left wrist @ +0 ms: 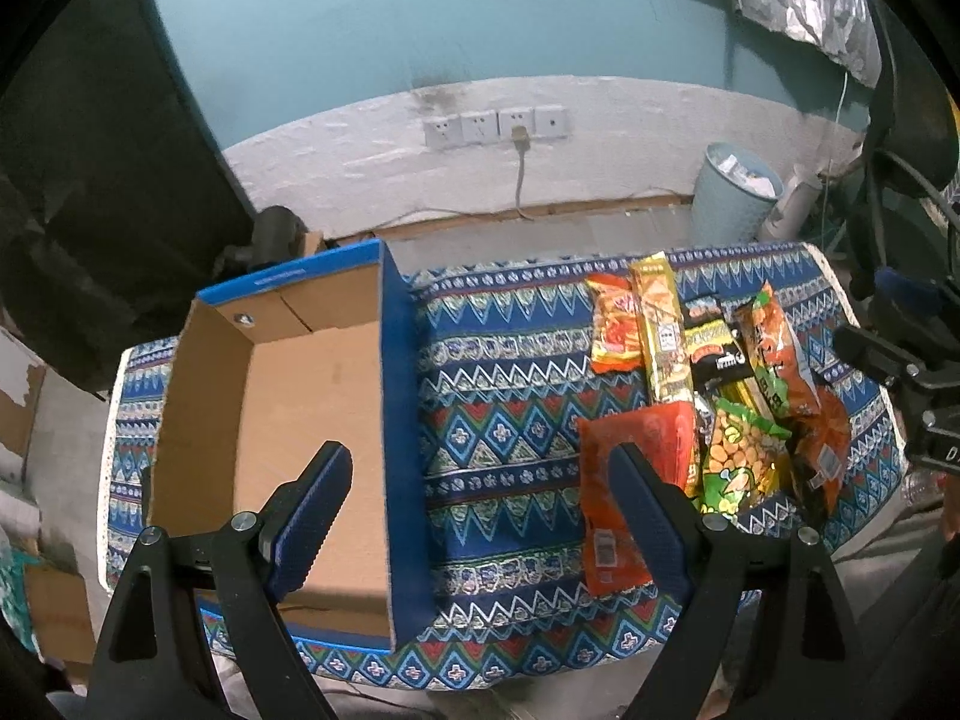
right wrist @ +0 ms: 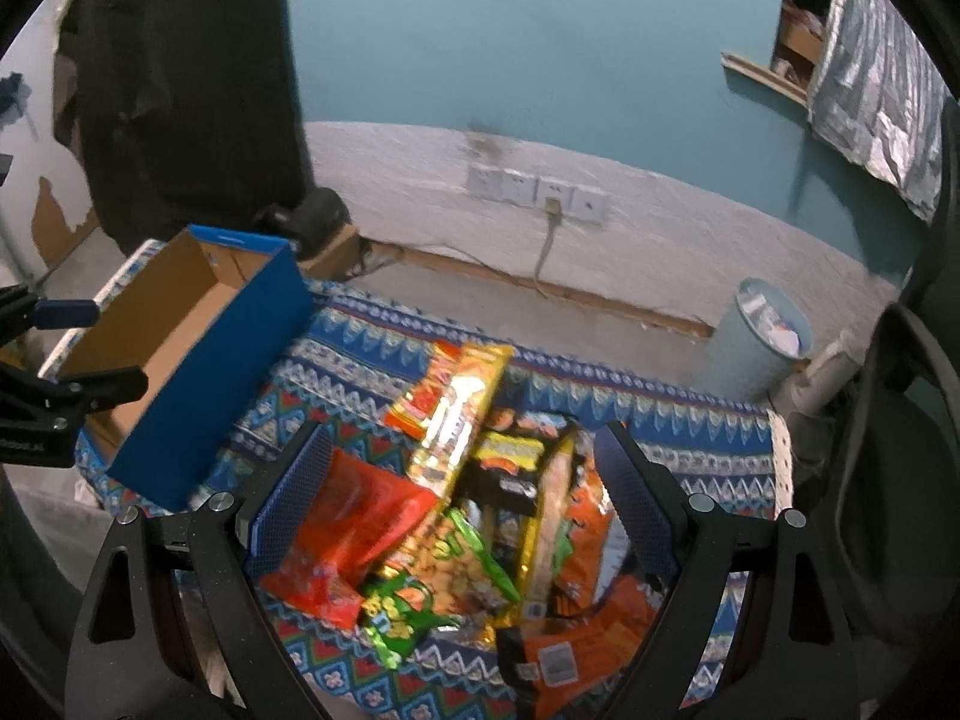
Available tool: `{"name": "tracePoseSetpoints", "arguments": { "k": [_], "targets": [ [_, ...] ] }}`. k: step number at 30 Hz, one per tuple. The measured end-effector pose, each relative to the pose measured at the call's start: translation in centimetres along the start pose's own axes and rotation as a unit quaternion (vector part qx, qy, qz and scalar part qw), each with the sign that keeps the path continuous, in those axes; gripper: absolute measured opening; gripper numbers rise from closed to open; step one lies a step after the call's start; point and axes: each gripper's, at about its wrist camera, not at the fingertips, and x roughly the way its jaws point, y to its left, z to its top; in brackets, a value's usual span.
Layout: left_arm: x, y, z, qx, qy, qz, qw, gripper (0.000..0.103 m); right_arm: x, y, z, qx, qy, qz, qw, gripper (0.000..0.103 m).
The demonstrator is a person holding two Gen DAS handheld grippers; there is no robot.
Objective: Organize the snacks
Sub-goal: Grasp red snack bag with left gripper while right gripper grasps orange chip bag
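Nothing is packed yet: the box [left wrist: 312, 420] is sitting empty at nine o'clock, the snack pile [right wrist: 480, 516] at three. Both right tongs [right wrist: 465, 498] and left tongs [left wrist: 480, 516] are hanging open, empty; next probably pinching one packet.

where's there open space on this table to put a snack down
Two free patches: the bare floor of the open blue cardboard box, which holds nothing, and the strip of patterned blue tablecloth between the box's right wall and the red snack packet. The cloth's right side is crowded with the overlapping pile of snack packets, under the open right gripper.
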Motion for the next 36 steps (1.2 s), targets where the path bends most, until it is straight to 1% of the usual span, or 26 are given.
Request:
{"name": "tracePoseSetpoints", "arguments": {
  "k": [2,5,10,12,15,18,22,25,31,34,36],
  "targets": [
    [0.6,-0.5,0.0,0.004,0.009,-0.004,0.9999,0.089,0.2,-0.6,-0.3,0.008,0.006,-0.007,1.000,0.088],
    [1.7,-1.2,0.0,0.002,0.027,-0.021,0.9994,0.089,0.4,-1.8,-0.9,0.020,0.017,-0.024,0.999,0.088],
    [3.7,-2.8,-0.3,0.002,0.060,-0.049,0.9970,0.089,1.4,-4.4,-2.6,0.055,0.053,-0.054,0.996,0.088],
    [4.6,-3.4,-0.4,0.005,0.074,-0.055,0.9957,0.089,1.9,-5.6,-3.7,0.072,0.076,-0.067,0.992,0.088],
    [6.1,-4.3,-0.6,0.006,0.098,-0.071,0.9927,0.089,2.3,-6.7,-5.2,0.087,0.098,-0.089,0.987,0.088],
    [7.7,-4.8,-0.9,-0.006,0.122,-0.079,0.9893,0.089,2.9,-7.8,-6.8,0.115,0.118,-0.102,0.981,0.087],
    [9.5,-5.2,-1.5,-0.026,0.147,-0.088,0.9850,0.089,3.6,-9.7,-8.5,0.178,0.147,-0.094,0.968,0.087],
    [10.8,-6.0,-1.8,-0.027,0.165,-0.084,0.9823,0.089,3.9,-10.5,-9.3,0.207,0.160,-0.090,0.961,0.087],
    [13.0,-6.8,-2.4,-0.038,0.182,-0.079,0.9793,0.089,5.6,-11.3,-11.1,0.239,0.184,-0.082,0.950,0.087],
    [14.1,-7.3,-2.6,-0.052,0.199,-0.092,0.9743,0.089,6.8,-11.6,-12.0,0.257,0.200,-0.074,0.943,0.087],
    [14.6,-7.5,-2.7,-0.063,0.202,-0.096,0.9726,0.089,7.8,-11.7,-12.5,0.268,0.213,-0.065,0.937,0.087]
  ]
}}
